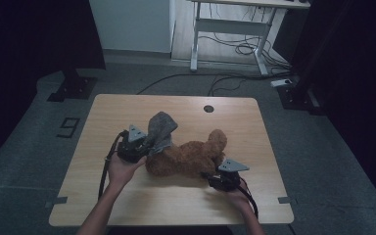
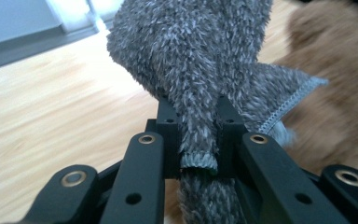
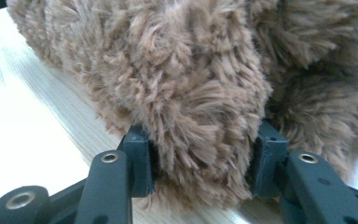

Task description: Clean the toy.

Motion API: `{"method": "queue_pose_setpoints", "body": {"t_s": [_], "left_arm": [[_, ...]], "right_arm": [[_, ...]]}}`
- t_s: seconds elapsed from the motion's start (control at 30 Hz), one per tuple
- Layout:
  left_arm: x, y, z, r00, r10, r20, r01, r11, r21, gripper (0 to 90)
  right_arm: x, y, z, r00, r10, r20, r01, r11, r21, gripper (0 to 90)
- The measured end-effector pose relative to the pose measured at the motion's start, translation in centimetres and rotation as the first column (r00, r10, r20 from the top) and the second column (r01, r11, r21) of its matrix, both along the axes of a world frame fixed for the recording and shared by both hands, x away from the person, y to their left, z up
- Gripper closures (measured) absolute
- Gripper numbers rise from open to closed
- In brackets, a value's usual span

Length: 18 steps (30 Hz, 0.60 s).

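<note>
Currently, findings as follows.
Left gripper point(image 1: 144, 147): my jaws are clamped on a fold of the grey fleece cloth point(image 1: 160, 128), lifted off the table point(image 1: 127, 196) left of centre.
Cloth hem: the stitched edge point(image 2: 198, 161) sits between my pads.
Right gripper point(image 1: 214, 176): my jaws are pressed on a limb of the brown plush toy point(image 1: 191, 156).
Toy: lies mid-table, nearer the front edge, touching the cloth.

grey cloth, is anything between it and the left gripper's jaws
Nothing visible does. The left gripper already pinches a fold of the grey cloth directly between its pads, with no gap. The brown plush toy lies beside and behind the cloth, held on a limb by the right gripper.
</note>
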<state>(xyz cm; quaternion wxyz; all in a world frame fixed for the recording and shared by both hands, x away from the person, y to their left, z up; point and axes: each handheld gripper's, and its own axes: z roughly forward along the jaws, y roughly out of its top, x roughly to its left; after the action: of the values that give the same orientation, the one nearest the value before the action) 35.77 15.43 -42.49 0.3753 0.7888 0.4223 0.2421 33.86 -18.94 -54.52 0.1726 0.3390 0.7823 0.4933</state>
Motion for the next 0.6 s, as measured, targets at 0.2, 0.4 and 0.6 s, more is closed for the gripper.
{"method": "queue_pose_setpoints", "body": {"t_s": [0.2,0.4,0.6], "left_arm": [[-0.4,0.4,-1.9,0.9986,-0.036,-0.039,0.032,0.9944,-0.100,77.2],[0.0,-3.5,-1.2,0.9893,-0.139,-0.045,0.130,0.9793,-0.155,77.1],[0.5,-8.2,-2.7,0.9817,-0.179,-0.066,0.175,0.9828,-0.060,77.0]], "right_arm": [[0.1,-0.1,-0.1,1.0000,-0.007,0.001,0.007,1.000,-0.010,52.9],[0.0,0.0,-0.1,0.9999,-0.015,-0.006,0.015,1.000,-0.012,53.0],[0.1,-0.1,-0.2,0.9998,-0.016,-0.010,0.016,1.000,-0.013,53.0]]}}
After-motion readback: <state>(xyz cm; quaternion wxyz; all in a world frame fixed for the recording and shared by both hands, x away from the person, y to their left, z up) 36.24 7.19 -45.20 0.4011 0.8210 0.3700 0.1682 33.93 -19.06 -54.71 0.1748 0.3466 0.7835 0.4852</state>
